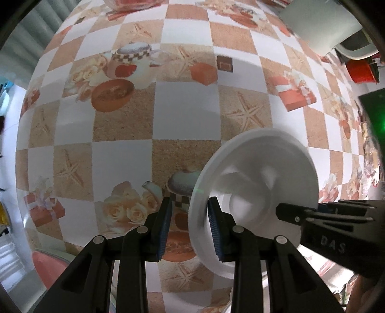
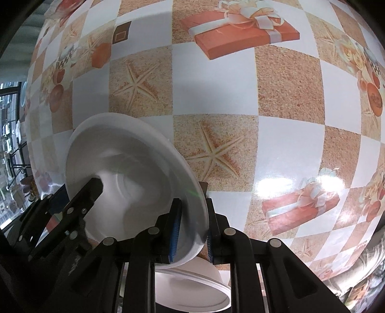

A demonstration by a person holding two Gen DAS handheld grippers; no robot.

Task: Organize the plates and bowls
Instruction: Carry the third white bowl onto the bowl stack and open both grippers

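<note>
A white bowl [image 1: 259, 173] is held tilted on its side above the patterned tablecloth. My left gripper [image 1: 190, 228] has its jaws on either side of the bowl's rim with a gap left, so it reads open. My right gripper [image 2: 192, 231] is shut on the opposite rim of the same bowl [image 2: 125, 168]. The right gripper's fingers [image 1: 296, 214] show in the left wrist view, reaching into the bowl. The left gripper's fingers [image 2: 84, 195] show in the right wrist view. A second white bowl [image 2: 192, 286] sits below the right gripper.
The checkered tablecloth [image 1: 185, 113] with starfish, teapot and gift-box prints fills both views. A white box-like object [image 1: 317, 21] and a red object [image 1: 363, 72] stand at the far right. A pink chair seat [image 1: 48, 267] is below the table edge.
</note>
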